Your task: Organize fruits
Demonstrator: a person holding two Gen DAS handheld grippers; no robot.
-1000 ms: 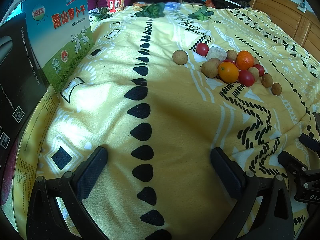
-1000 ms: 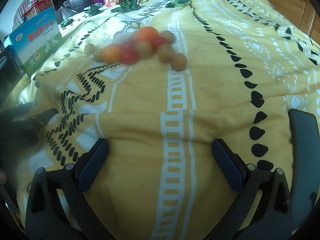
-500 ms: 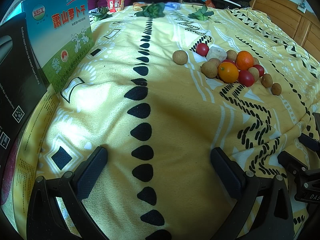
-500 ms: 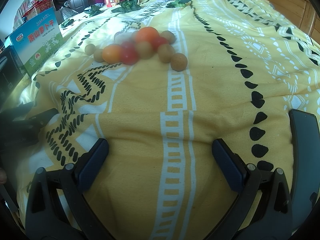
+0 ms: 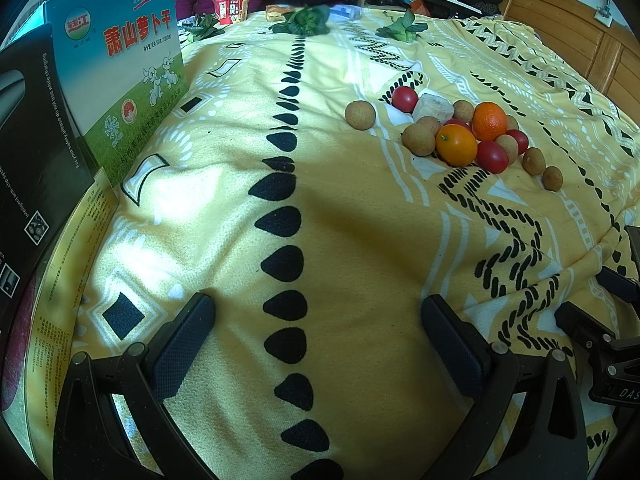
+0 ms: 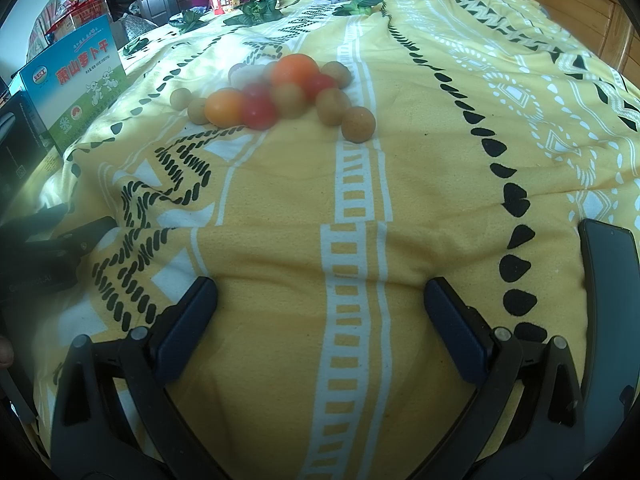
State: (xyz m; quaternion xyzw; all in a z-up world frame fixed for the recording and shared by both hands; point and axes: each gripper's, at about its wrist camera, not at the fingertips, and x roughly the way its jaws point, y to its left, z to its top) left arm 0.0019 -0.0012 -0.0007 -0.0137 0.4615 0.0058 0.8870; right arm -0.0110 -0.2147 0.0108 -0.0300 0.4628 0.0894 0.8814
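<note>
A heap of fruit lies on the yellow patterned blanket [image 5: 340, 208]: two oranges [image 5: 456, 145], red tomatoes [image 5: 405, 98], several brown round fruits [image 5: 360, 115] and a pale lump [image 5: 433, 106]. In the right wrist view the same heap [image 6: 298, 71] sits ahead, left of centre, with one brown fruit [image 6: 358, 124] nearest. My left gripper [image 5: 316, 328] stands open low over the blanket, well short of the heap, nothing between its fingers. My right gripper [image 6: 320, 308] is open too, with only blanket between its pads.
A blue-green printed box [image 5: 120, 76] and a black box [image 5: 32, 152] stand at the left edge. Leafy greens [image 5: 304, 20] and a red snack cup [image 5: 230, 10] lie at the far end, where a person in a purple top sits. A dark phone [image 6: 608, 280] lies at the right.
</note>
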